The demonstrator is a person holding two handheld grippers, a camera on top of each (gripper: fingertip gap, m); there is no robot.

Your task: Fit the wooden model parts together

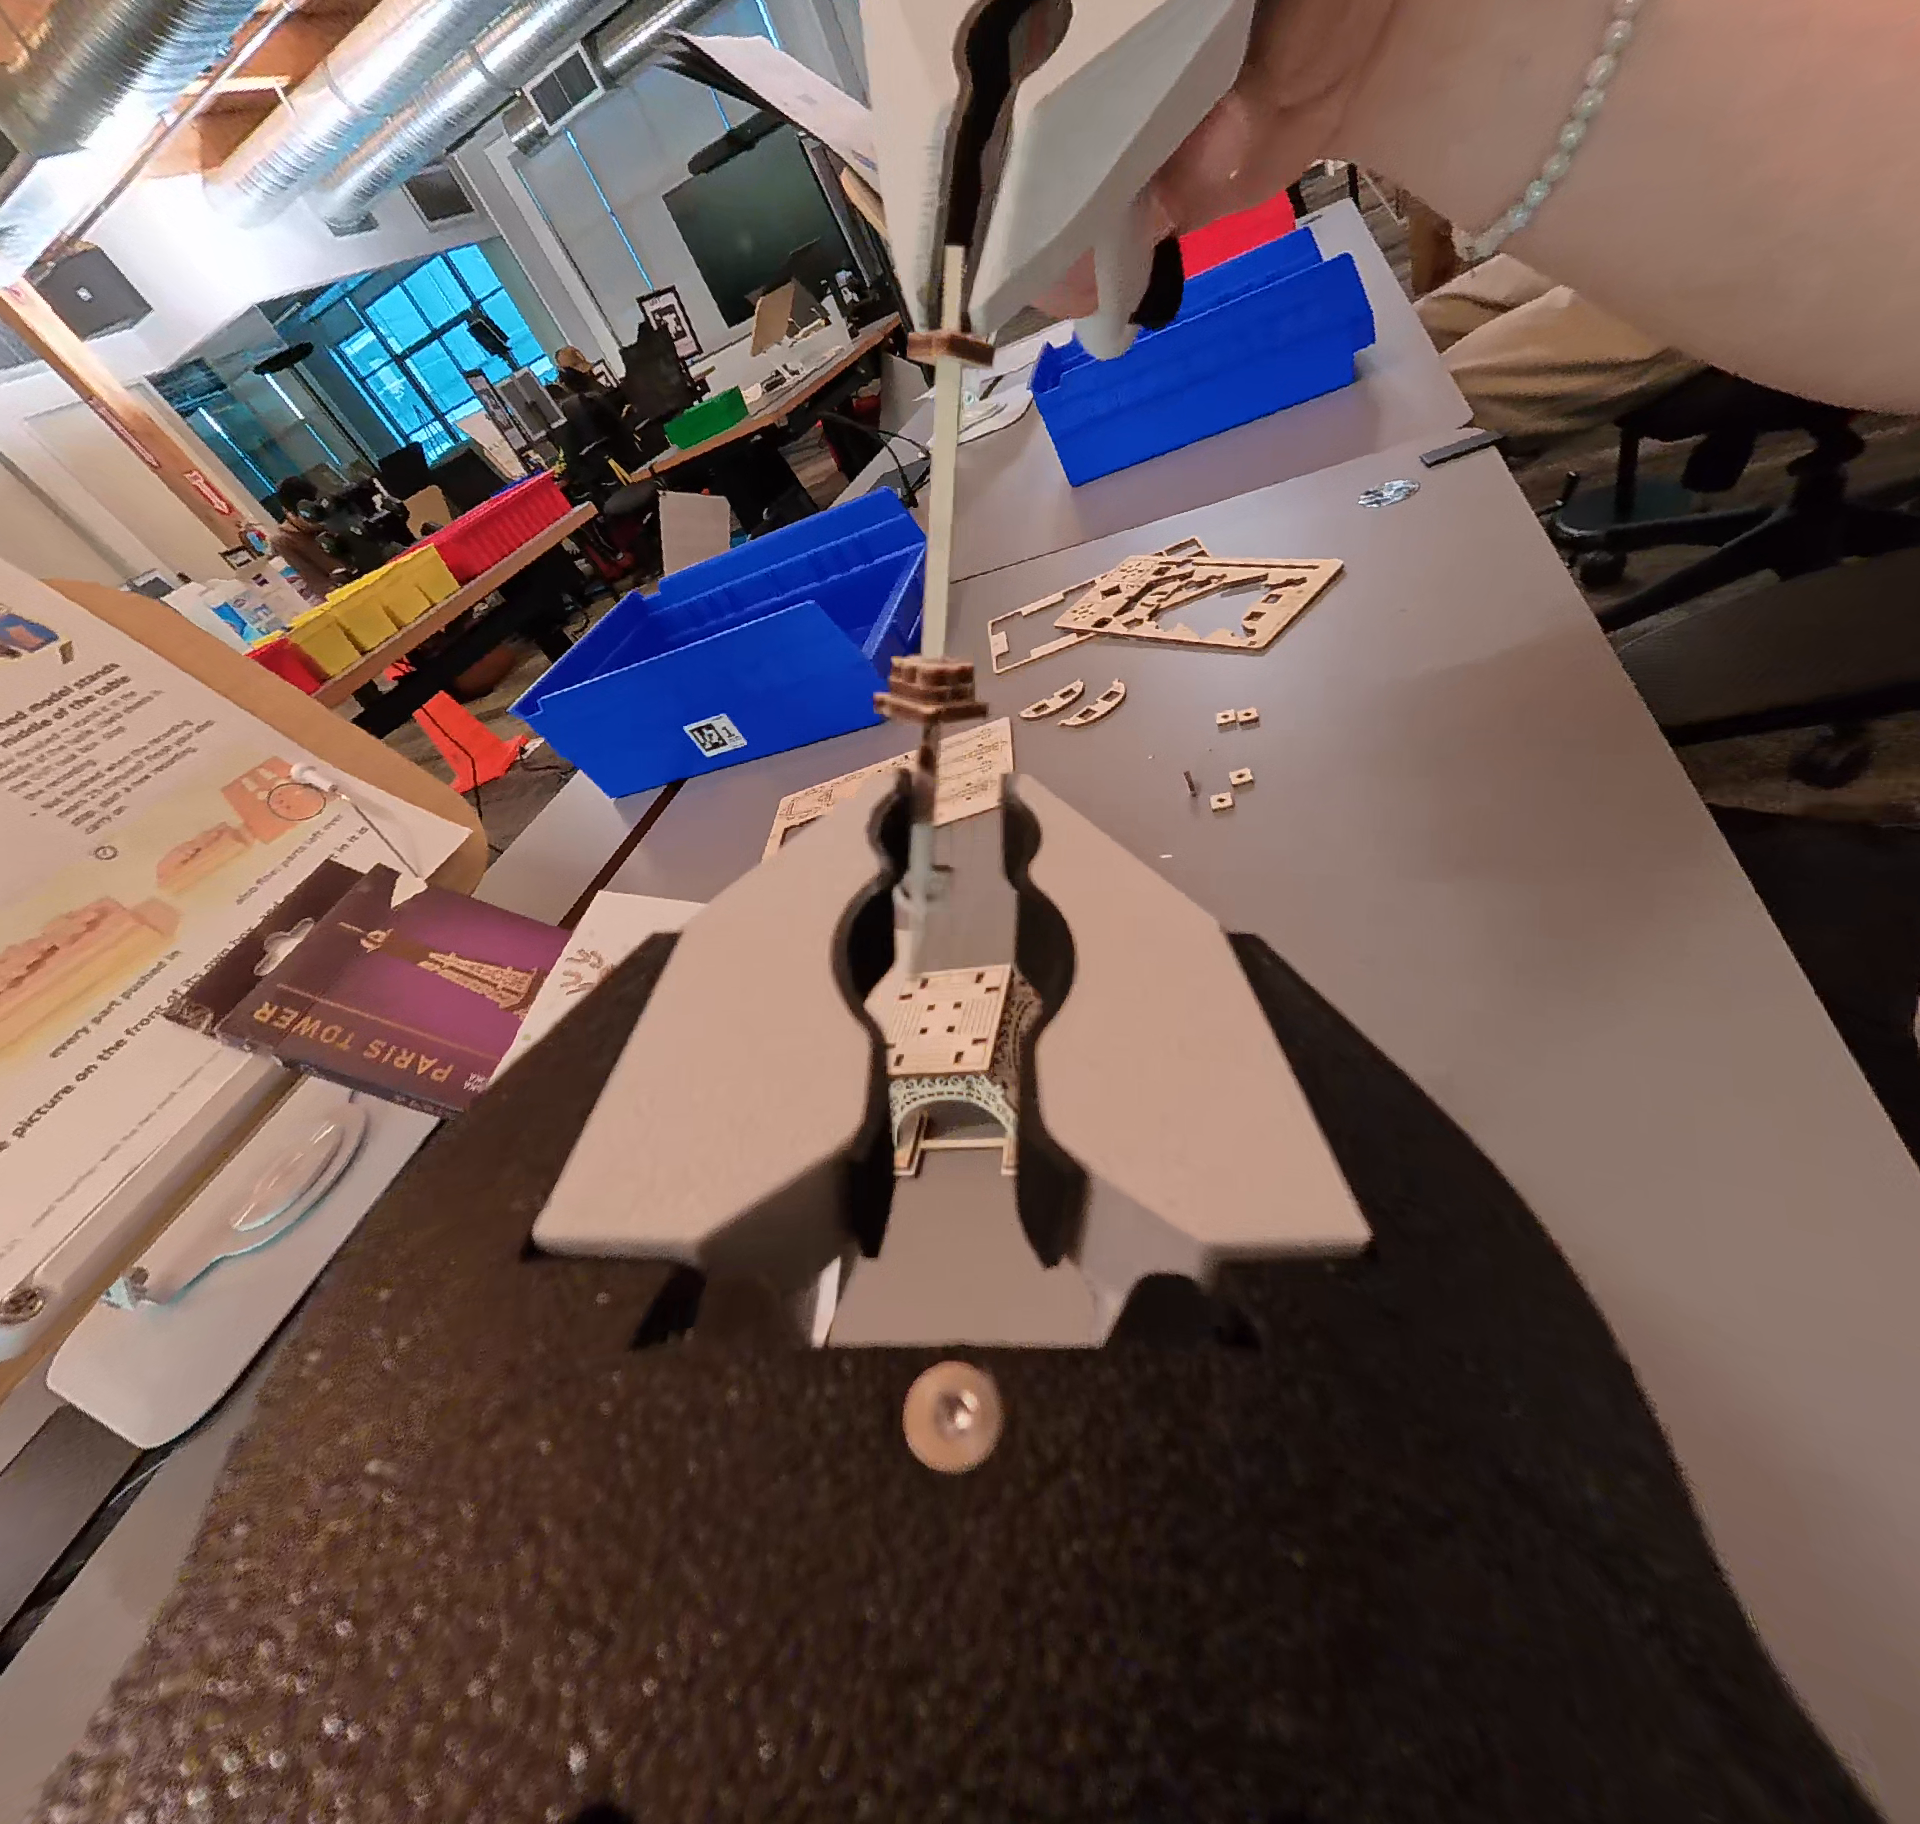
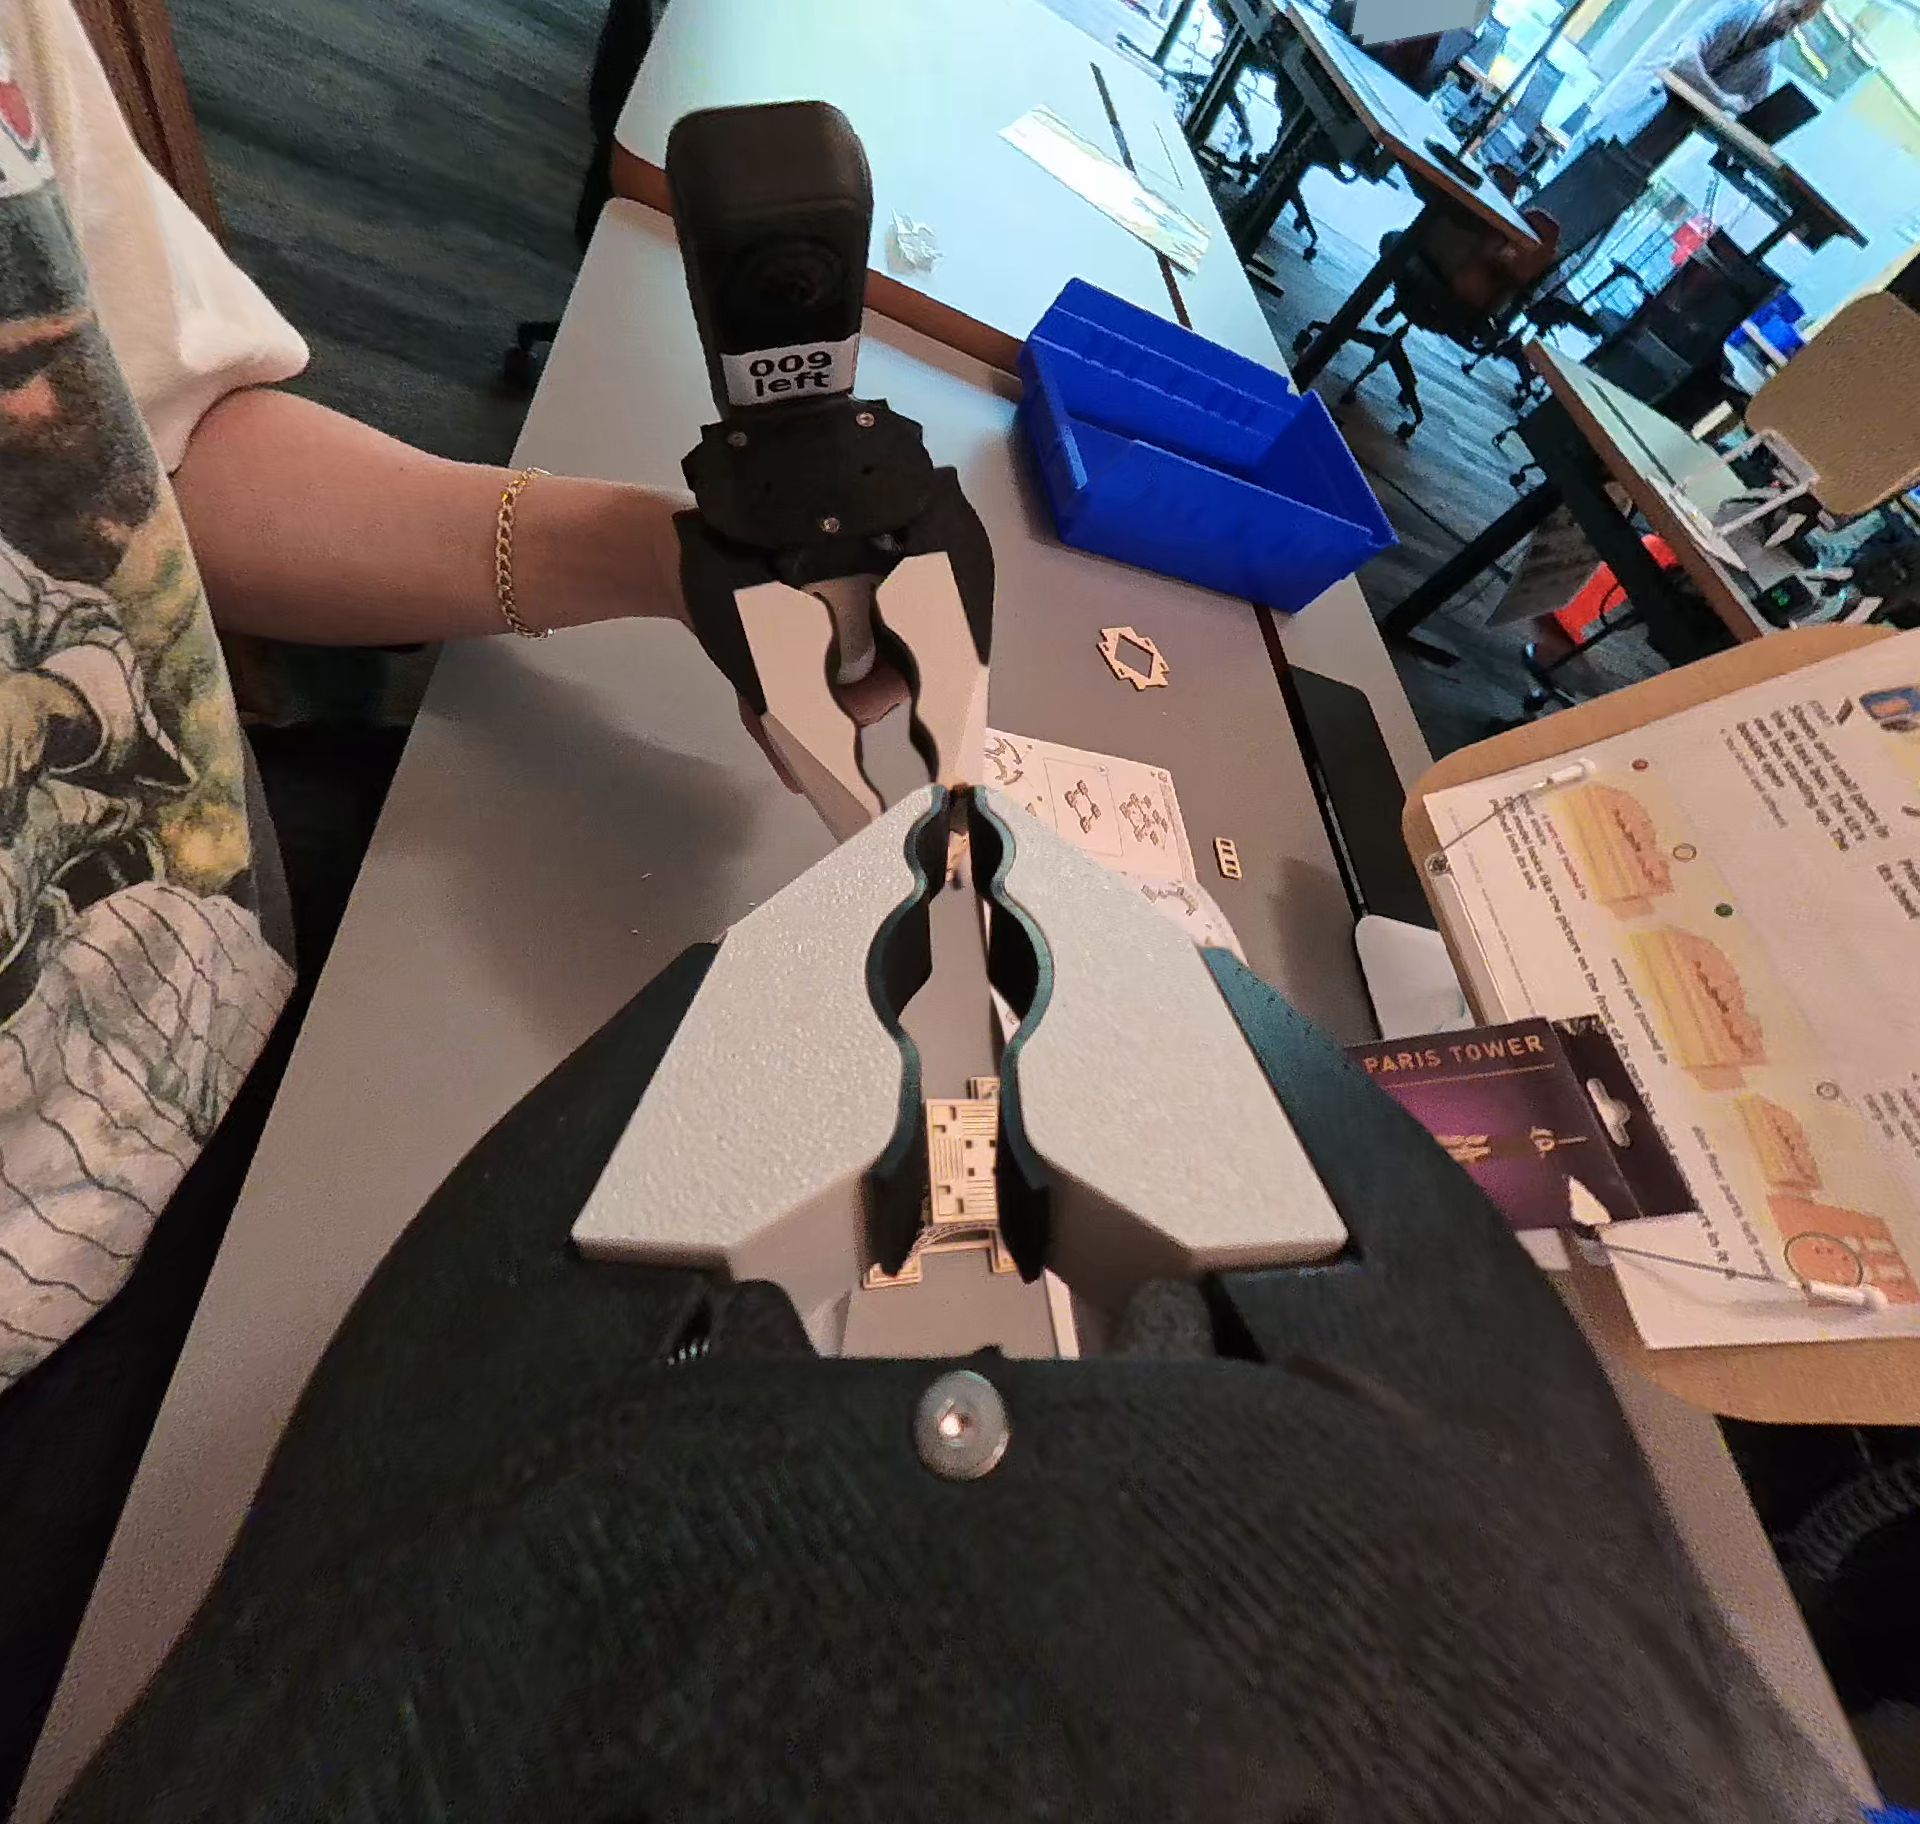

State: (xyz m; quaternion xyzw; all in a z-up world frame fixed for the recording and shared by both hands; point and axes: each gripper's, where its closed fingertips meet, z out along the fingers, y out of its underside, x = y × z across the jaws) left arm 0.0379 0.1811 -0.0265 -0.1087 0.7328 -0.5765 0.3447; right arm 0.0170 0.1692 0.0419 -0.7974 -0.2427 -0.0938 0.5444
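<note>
Printed matter on the desk and one tool label; the wording is left unquoted.

A dark purple package card [image 1: 395,995] with gold lettering and a tower drawing lies beside the clipboard [image 2: 1455,818]. On the clipboard sits an instruction sheet [image 2: 1704,995] with paragraphs of small black print around pictures of wooden blocks. The near blue bin [image 1: 727,652] carries a black-and-white square marker sticker [image 1: 717,735] with a numeral. A white label [image 2: 790,372] with a number and a word sits on the black camera housing [image 2: 769,247] of the left gripper [image 2: 904,766]. A diagram sheet [image 2: 1101,808] has print too small to read.
</note>
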